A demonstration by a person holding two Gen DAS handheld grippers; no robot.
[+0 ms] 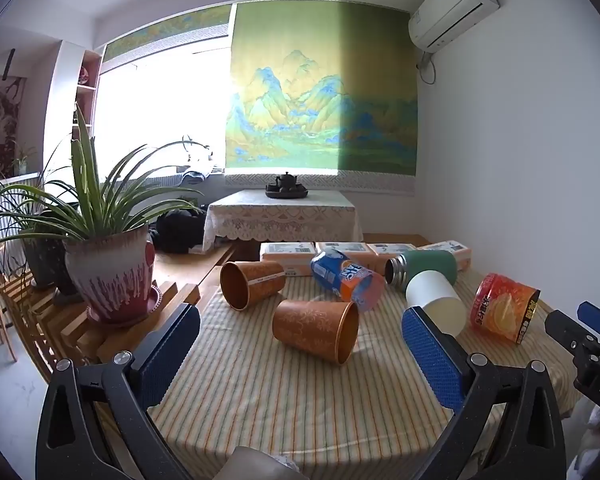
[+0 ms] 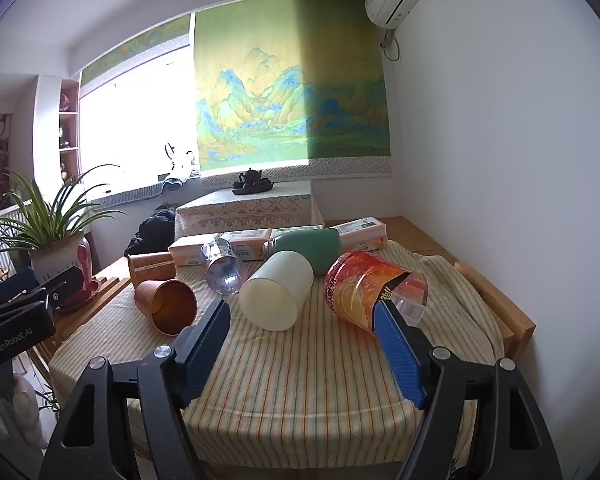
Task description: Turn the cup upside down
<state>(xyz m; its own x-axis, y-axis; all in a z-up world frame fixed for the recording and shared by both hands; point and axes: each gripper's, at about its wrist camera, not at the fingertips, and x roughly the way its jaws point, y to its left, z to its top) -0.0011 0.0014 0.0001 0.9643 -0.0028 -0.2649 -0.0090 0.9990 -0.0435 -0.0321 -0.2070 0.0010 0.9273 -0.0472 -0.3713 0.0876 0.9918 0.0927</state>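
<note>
The left gripper (image 1: 300, 350) hovered low over the near part of the desk (image 1: 284, 408) with its blue-padded fingers (image 1: 432, 356) spread wide and nothing between them. Just ahead of that gap lay the near brown cup (image 1: 316, 330), on its side on the striped cloth, its mouth turned to the right. Behind it and to the left a second brown cup (image 1: 252, 282) also lay on its side, mouth toward the camera. The right gripper (image 2: 302, 340) was likewise wide open and empty, its fingers (image 2: 400, 354) above the cloth. Directly beyond them the white cup (image 2: 276, 294) lay on its side with its closed base toward the camera; the right finger tip overlapped the orange printed cup (image 2: 364, 294), though I could not tell whether it touched. That orange cup lay tipped over on the right of the desk, near the white one. Farther back lay a clear cup with a blue and orange soda label (image 1: 346, 280), on its side between the brown cups and a green flask (image 1: 424, 266), which also lay down just behind the white cup. Along the far edge sat a row of tissue packs (image 1: 288, 252). A potted plant (image 1: 108, 276) stood on a wooden rack left of the desk.
</note>
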